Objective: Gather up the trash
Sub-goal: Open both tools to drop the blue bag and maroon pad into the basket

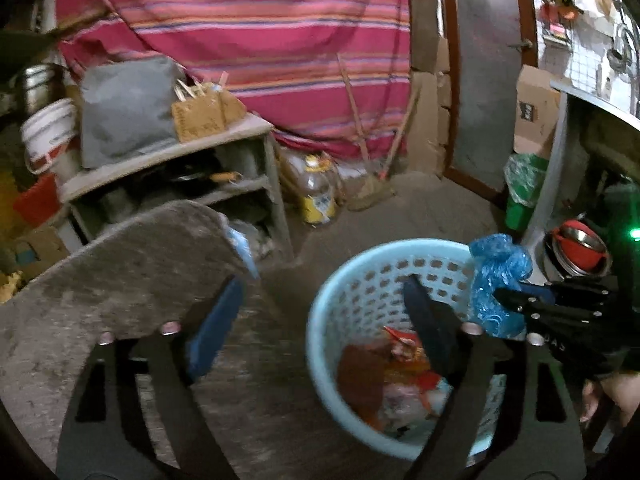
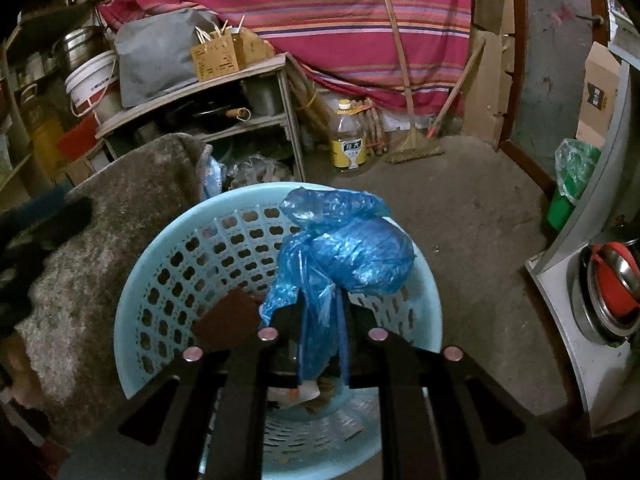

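Observation:
A light blue perforated plastic basket (image 1: 360, 280) (image 2: 192, 252) stands on the concrete floor with brown and orange trash (image 1: 380, 376) in its bottom. My right gripper (image 2: 320, 304) is shut on a knotted blue plastic bag (image 2: 348, 248) and holds it over the basket's opening. The same bag (image 1: 496, 280) and the right gripper (image 1: 508, 300) show at the basket's right rim in the left wrist view. My left gripper (image 1: 320, 300) is open and empty, its right finger over the basket, its left finger beside a grey carpeted surface (image 1: 120, 272).
A grey shelf unit (image 2: 224, 92) with boxes and pots stands behind. A yellow-labelled oil bottle (image 2: 349, 140) and a broom (image 2: 416, 144) lean near the striped red cloth (image 2: 320, 20). A green bin (image 2: 568, 184) and a white cabinet (image 2: 560, 280) are at right.

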The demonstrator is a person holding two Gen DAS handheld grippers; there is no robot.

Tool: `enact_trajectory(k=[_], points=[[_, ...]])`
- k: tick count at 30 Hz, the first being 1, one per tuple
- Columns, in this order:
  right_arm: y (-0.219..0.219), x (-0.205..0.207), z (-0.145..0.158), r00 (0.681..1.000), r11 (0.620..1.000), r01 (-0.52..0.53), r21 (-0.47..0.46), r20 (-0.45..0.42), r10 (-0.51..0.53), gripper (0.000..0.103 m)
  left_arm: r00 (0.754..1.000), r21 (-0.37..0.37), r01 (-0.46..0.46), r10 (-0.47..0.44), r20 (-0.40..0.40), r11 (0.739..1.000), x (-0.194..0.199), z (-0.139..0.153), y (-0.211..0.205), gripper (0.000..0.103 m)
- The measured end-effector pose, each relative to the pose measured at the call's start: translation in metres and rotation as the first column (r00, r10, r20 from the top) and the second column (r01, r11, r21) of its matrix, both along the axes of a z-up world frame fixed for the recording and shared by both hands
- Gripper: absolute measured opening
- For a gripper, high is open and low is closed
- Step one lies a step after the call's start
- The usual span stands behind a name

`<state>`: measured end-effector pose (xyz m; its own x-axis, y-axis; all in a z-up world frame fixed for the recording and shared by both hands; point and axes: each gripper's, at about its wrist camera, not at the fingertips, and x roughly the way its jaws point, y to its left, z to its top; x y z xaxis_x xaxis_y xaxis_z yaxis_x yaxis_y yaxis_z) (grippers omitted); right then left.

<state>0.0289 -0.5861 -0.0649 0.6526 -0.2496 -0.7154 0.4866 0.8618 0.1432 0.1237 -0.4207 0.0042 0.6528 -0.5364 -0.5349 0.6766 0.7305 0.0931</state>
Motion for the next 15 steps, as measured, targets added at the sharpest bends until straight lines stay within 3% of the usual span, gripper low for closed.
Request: enact_trajectory(k=[3, 6, 7, 15], points=[[0.000, 0.005, -0.003, 1.000, 1.000, 0.001, 0.005, 0.002, -0.001, 0.018, 0.998, -0.004, -0.042, 0.042, 0.039, 0.999, -0.002, 0.006, 0.017, 0.097], [0.003, 0.008, -0.006, 1.000, 1.000, 0.018, -0.004, 0.002, -0.018, 0.061, 0.997, -0.025, -0.065, 0.066, 0.044, 0.998, -0.003, 0.010, 0.039, 0.097], [0.005, 0.009, -0.006, 1.000, 1.000, 0.023, -0.008, 0.004, -0.023, 0.067, 0.996, -0.028, -0.072, 0.073, 0.045, 0.997, -0.003, 0.010, 0.045, 0.097], [0.016, 0.010, -0.007, 0.999, 0.998, 0.045, -0.036, -0.009, -0.045, 0.083, 0.992, -0.055, -0.116, 0.118, 0.043, 0.992, -0.010, 0.013, 0.094, 0.098]])
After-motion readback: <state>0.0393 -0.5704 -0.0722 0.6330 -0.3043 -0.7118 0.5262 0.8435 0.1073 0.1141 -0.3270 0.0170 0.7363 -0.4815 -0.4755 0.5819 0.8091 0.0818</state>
